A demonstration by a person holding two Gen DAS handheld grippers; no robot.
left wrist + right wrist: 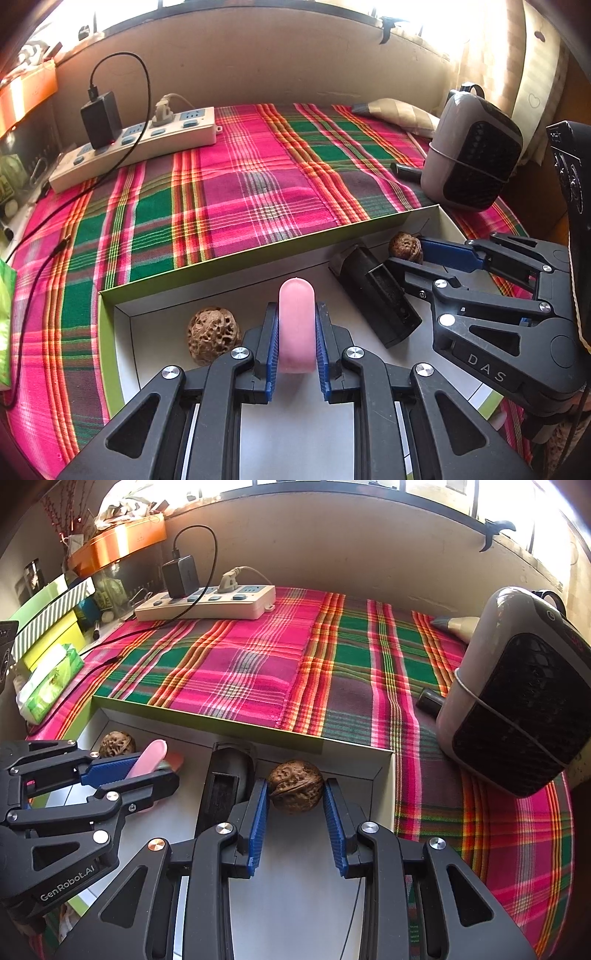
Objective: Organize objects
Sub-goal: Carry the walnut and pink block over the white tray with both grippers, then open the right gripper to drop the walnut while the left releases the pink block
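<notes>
The plaid cloth point(258, 177) looks woven and matt; both walnuts point(212, 334) point(295, 786) are rough — the pink piece point(296, 325) smooth, perhaps silicone.

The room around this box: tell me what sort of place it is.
Probably a home, at a cloth-covered surface under a window. Signs: the plaid cloth, a power strip with a charger plugged in against the wall, and a small heater standing on the cloth.

Surface: plaid cloth point(236, 672), pink/green/red. On it: white power strip point(207, 607) at back w/ black charger plugged in; grey-black heater point(517, 709) at right; shallow green-edged box point(236, 722) at front; tissue pack point(48, 686) at left.
</notes>
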